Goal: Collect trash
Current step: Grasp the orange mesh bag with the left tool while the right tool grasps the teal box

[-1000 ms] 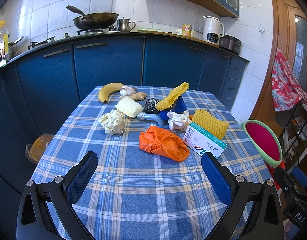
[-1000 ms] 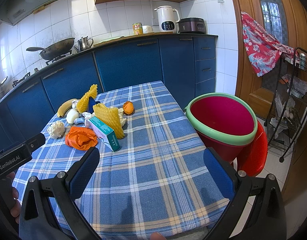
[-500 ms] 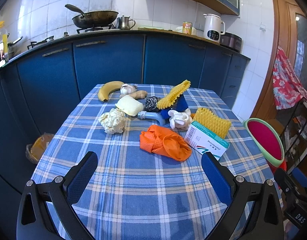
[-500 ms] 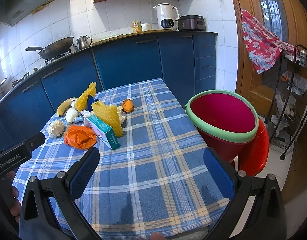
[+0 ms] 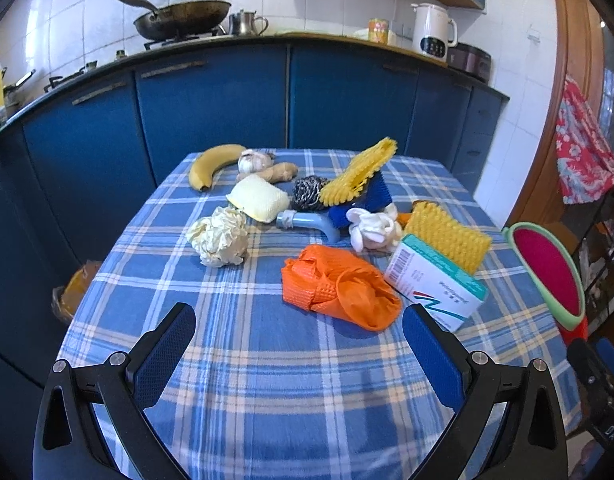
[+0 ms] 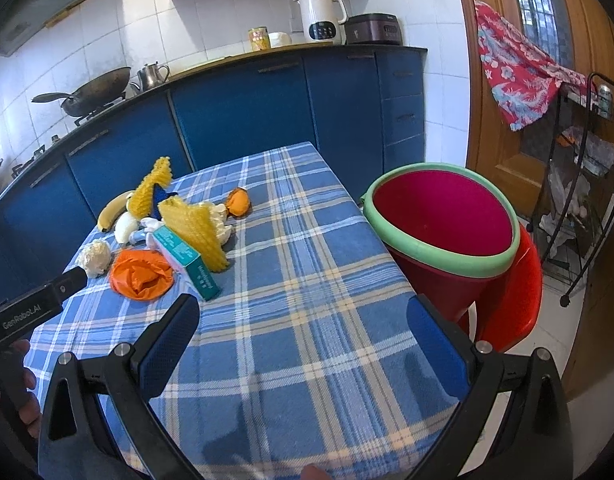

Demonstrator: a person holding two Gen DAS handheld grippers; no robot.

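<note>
Hovering low over the near edge of the checked tablecloth (image 5: 267, 380), left gripper (image 5: 299, 344) spread wide and gripping nothing, apparently lining up on the litter ahead. Lying at twelve o'clock: orange glove (image 5: 339, 292), nearest; crumpled paper (image 5: 221, 236) at eleven; small carton (image 5: 435, 284) at one, leaning against yellow foam netting (image 5: 447, 236). Waiting off the table's right side, at three o'clock, red bin (image 6: 443, 216), mouth tilted toward the table for easy dropping. Right gripper (image 6: 303, 340) likewise gaping fully, touching nothing, pointing between the clutter at ten and the bin at two.
</note>
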